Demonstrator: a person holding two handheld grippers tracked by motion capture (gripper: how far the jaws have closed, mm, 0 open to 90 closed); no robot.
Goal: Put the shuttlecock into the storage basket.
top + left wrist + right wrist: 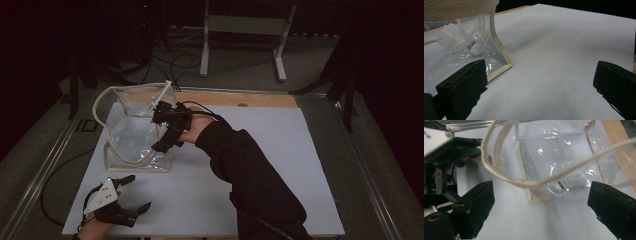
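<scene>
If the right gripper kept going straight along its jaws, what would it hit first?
Most likely the cream handle strap of the clear bag, which crosses between the open jaws of the right gripper. Beyond it lies the shuttlecock inside the bag. Depth is unclear, so it could pass just under the strap.

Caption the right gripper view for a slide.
Open right gripper above a clear plastic tote bag with cream trim, a white shuttlecock lying inside on the white table.
</scene>
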